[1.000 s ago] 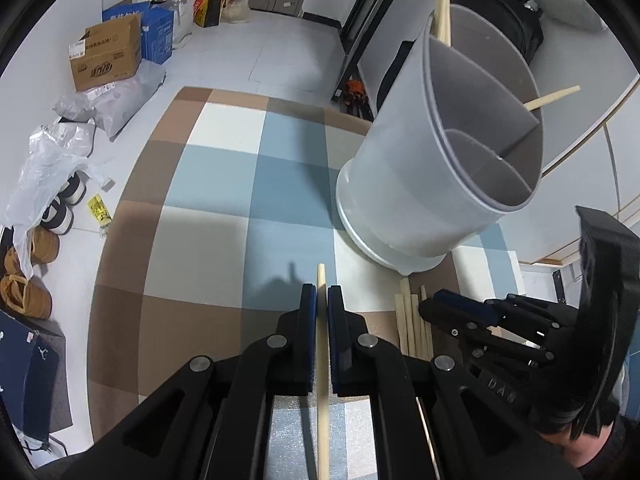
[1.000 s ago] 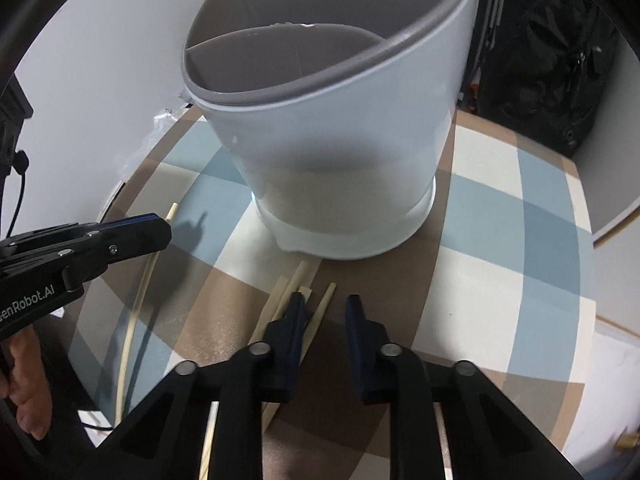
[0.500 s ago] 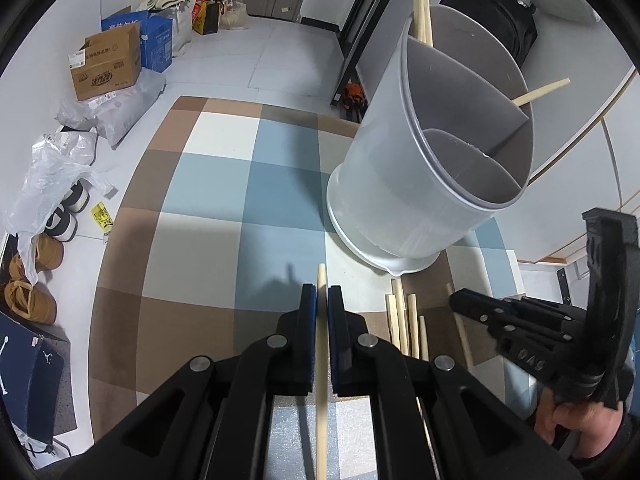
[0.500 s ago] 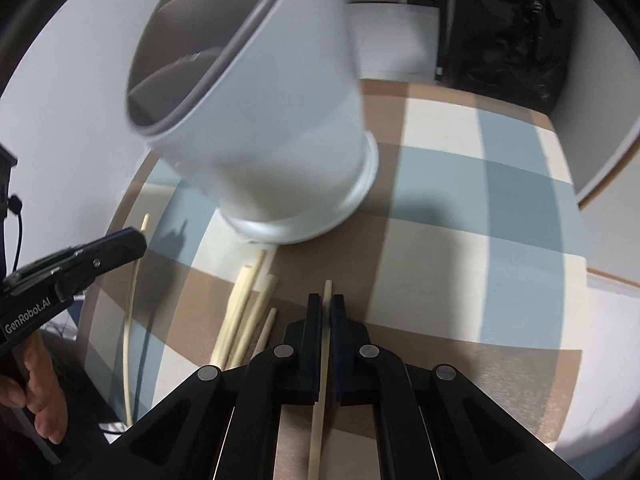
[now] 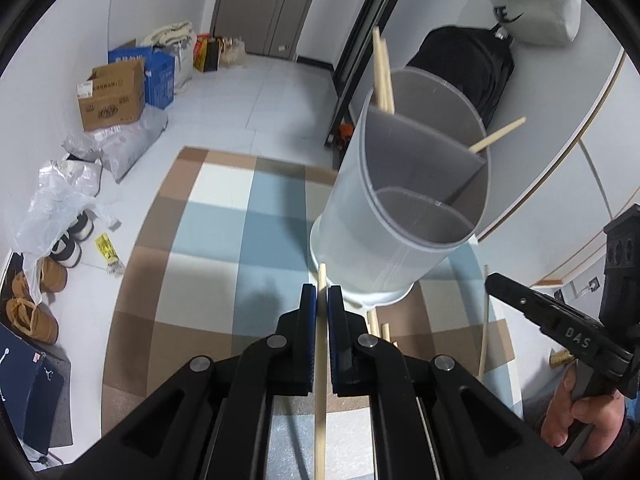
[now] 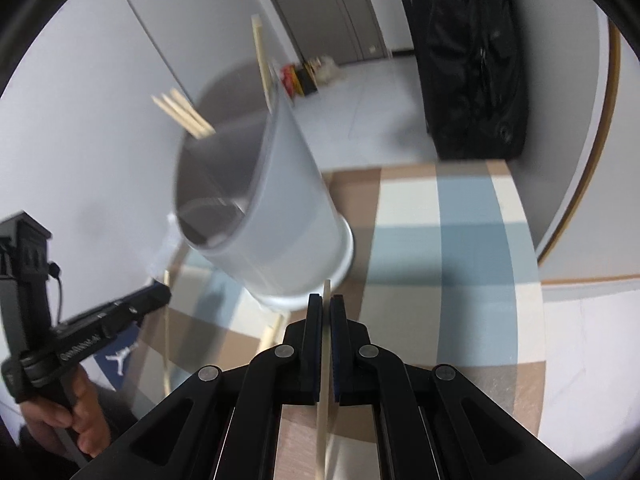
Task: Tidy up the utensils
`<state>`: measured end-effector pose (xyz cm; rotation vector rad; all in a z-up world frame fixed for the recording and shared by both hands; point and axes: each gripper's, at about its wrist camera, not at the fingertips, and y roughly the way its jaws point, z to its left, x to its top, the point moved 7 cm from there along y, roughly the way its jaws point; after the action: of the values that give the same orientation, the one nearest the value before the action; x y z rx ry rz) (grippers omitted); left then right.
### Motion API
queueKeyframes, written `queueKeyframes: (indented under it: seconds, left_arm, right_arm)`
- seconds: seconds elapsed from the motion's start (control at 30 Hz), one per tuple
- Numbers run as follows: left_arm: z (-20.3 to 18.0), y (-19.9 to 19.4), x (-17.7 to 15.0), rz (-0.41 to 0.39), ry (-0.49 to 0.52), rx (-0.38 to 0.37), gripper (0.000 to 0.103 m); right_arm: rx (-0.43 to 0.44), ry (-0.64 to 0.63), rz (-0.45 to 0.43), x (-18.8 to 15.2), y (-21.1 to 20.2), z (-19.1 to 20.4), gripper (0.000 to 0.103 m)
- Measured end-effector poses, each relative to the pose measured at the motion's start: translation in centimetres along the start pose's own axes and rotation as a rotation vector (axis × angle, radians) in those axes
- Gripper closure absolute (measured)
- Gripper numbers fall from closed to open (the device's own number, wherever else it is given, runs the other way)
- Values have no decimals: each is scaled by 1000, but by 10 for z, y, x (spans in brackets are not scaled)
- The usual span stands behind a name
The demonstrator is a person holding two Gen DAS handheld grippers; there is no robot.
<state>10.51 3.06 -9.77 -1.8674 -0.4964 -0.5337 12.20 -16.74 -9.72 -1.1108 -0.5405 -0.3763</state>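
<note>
Both grippers are clamped on a chopstick each: left gripper (image 5: pixel 322 300) and right gripper (image 6: pixel 326 310). The divided grey utensil holder (image 5: pixel 404 200) sits right ahead on the checkered mat (image 5: pixel 224 216), blocking the view, with loose chopsticks (image 5: pixel 380 326) at its base. Cardboard boxes (image 5: pixel 112 94) off left.

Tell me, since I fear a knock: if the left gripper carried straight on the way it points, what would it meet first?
Probably the lower wall of the grey divided utensil holder: the left gripper, shut on a chopstick, aims at its base, though depth is unclear.
</note>
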Motion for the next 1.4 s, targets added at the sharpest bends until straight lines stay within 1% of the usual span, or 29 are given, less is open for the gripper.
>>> queueKeyframes:
  seconds: [0.1, 0.2, 0.23, 0.33, 0.6, 0.77, 0.87, 1.0, 1.07, 1.17, 1.23, 1.27, 1.37, 1.4]
  left_arm:
    - [-2, -7, 2, -40, -24, -19, 102]
    - [-5, -12, 6, -79, -30, -35, 102]
    - [-7, -17, 8, -101, -36, -51, 102]
    - [-8, -27, 13, -147, -39, -61, 102]
    - [-12, -38, 16, -192, -37, -76, 102]
    - [-19, -53, 22, -239, -24, -92, 102]
    - [-25, -58, 26, -258, -12, -96, 102]
    - [-29, -59, 28, -267, 3, -90, 102]
    - [-28, -57, 28, -264, 3, -87, 102]
    - [-26, -55, 26, -266, 1, -91, 102]
    - [-26, -55, 26, -267, -2, -99, 102]
    - [-26, -56, 26, -270, -3, -100, 102]
    - [-22, -55, 27, -272, -8, -105, 102]
    - [-22, -55, 28, -270, -17, -109, 102]
  right_arm:
    - [19, -18, -72, 6, -15, 8, 100]
    - [31, -39, -133, 15, -29, 14, 101]
    - [31, -46, -151, 17, -34, 15, 101]
    - [46, -65, -209, 22, -45, 21, 101]
    - [62, -98, -254, 25, -62, 32, 101]
    - [79, -102, -312, 30, -79, 37, 102]
    - [86, -104, -326, 33, -83, 40, 103]
    - [98, -109, -314, 33, -81, 44, 103]
    - [110, -105, -281, 31, -75, 45, 103]
    - [114, -62, -230, 27, -64, 35, 103]
    - [90, 2, -191, 26, -56, 18, 103]
    - [77, 30, -168, 25, -51, 9, 100]
    - [26, 154, -49, 22, -24, -29, 100]
    - [33, 189, -15, 23, -15, -39, 100]
